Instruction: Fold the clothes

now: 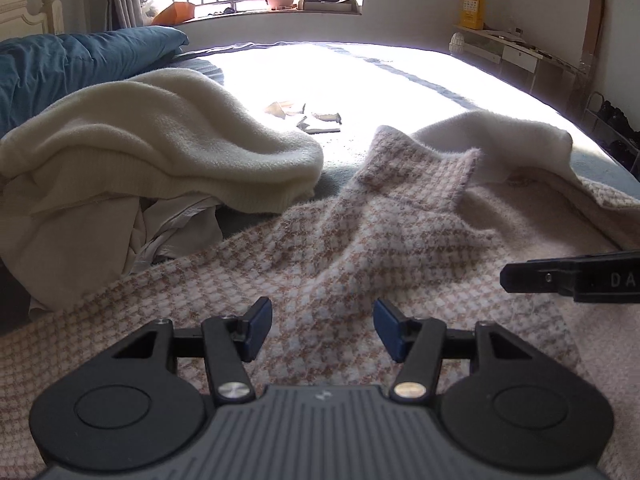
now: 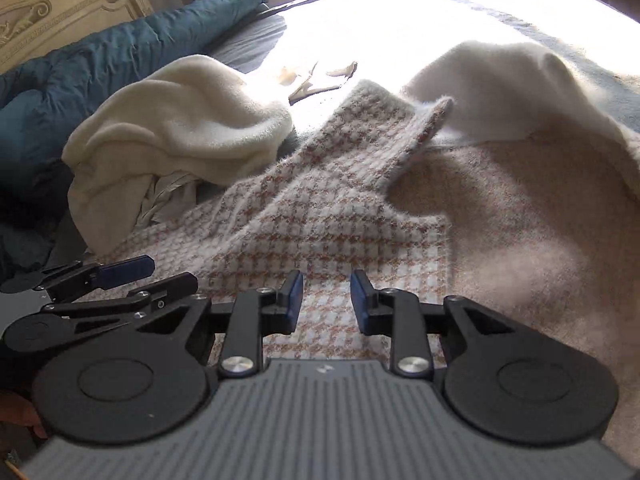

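A pink-and-tan houndstooth garment [image 1: 320, 248] [image 2: 328, 208] lies spread over the bed, one flap folded across its plain fuzzy inner side [image 2: 540, 208]. My left gripper [image 1: 322, 330] hovers low over the checked cloth, open, nothing between its blue pads. My right gripper [image 2: 326, 300] is also open just above the same cloth, a little to the right of the left one. The right gripper's finger [image 1: 568, 276] shows at the right edge of the left wrist view. The left gripper's fingers [image 2: 124, 270] show at the left of the right wrist view.
A cream sweater [image 1: 160, 148] [image 2: 180, 120] is heaped on the left over white cloth. A blue duvet [image 1: 60, 64] [image 2: 100, 64] lies behind it by the headboard [image 2: 48, 12]. Small paper scraps [image 1: 308, 116] sit on the sunlit bed [image 1: 400, 76]. A desk [image 1: 512, 48] stands far right.
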`<state>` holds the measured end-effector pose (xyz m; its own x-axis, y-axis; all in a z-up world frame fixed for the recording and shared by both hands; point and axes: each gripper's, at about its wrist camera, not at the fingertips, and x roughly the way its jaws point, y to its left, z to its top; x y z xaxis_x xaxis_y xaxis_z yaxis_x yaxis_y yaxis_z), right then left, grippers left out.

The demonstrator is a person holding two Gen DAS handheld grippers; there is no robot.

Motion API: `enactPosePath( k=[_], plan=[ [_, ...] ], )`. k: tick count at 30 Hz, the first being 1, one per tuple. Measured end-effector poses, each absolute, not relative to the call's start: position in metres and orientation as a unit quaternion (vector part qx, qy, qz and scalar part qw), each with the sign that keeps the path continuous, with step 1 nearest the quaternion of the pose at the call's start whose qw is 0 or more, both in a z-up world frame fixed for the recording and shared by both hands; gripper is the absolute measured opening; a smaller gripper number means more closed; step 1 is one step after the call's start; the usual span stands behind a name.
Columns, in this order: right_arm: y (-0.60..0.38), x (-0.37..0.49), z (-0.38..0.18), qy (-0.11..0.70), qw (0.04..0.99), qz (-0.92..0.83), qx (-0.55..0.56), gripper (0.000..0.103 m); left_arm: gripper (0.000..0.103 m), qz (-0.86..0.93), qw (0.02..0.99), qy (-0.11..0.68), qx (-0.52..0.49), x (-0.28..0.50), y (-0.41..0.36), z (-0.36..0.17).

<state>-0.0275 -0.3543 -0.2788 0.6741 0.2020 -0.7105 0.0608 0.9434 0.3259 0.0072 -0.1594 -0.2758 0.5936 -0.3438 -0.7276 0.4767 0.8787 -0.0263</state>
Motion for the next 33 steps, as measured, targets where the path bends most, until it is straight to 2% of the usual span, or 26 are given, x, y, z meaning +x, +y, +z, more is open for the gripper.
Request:
enactPosePath(
  k=[5,9,11,14,19,22,24,25,26,28,33],
  plan=[
    [-0.404,-0.105,-0.239,0.392,0.911,0.036,0.119,0.034,0.058,-0.236,0.879,0.408,0.066,-0.033,-0.199,-0.265],
    [-0.463,-0.157,-0.209,0.381,0.925,-0.011,0.001,0.044,0.058,-0.257,0.867,0.424,0.043,-0.067,-0.244,-0.260],
    [-0.499,-0.174,-0.202,0.375,0.924,-0.034,-0.068,0.052,0.058,-0.277,0.858,0.431,0.039,-0.086,-0.271,-0.263],
    [-0.543,-0.181,-0.210,0.394,0.904,-0.061,-0.154,0.054,0.058,-0.304,0.841,0.446,0.044,-0.110,-0.309,-0.272],
    [-0.592,-0.177,-0.247,0.442,0.872,-0.045,-0.204,0.054,0.055,-0.355,0.811,0.462,0.051,-0.148,-0.362,-0.284],
    [-0.607,-0.172,-0.269,0.467,0.855,-0.036,-0.225,0.049,0.052,-0.387,0.793,0.468,0.056,-0.169,-0.391,-0.290],
    [-0.615,-0.173,-0.272,0.477,0.852,-0.029,-0.213,0.032,0.053,-0.406,0.780,0.472,0.060,-0.182,-0.410,-0.293],
    [-0.619,-0.173,-0.273,0.482,0.851,-0.025,-0.207,0.016,0.053,-0.413,0.776,0.472,0.066,-0.188,-0.417,-0.294],
    [-0.623,-0.176,-0.269,0.485,0.854,-0.015,-0.189,0.011,0.055,-0.418,0.773,0.472,0.073,-0.194,-0.425,-0.295],
    [-0.627,-0.178,-0.257,0.490,0.858,0.006,-0.157,0.004,0.056,-0.422,0.770,0.471,0.088,-0.202,-0.437,-0.299],
    [-0.639,-0.182,-0.223,0.497,0.864,0.057,-0.055,0.003,0.059,-0.416,0.776,0.462,0.106,-0.212,-0.452,-0.306]
  ],
)
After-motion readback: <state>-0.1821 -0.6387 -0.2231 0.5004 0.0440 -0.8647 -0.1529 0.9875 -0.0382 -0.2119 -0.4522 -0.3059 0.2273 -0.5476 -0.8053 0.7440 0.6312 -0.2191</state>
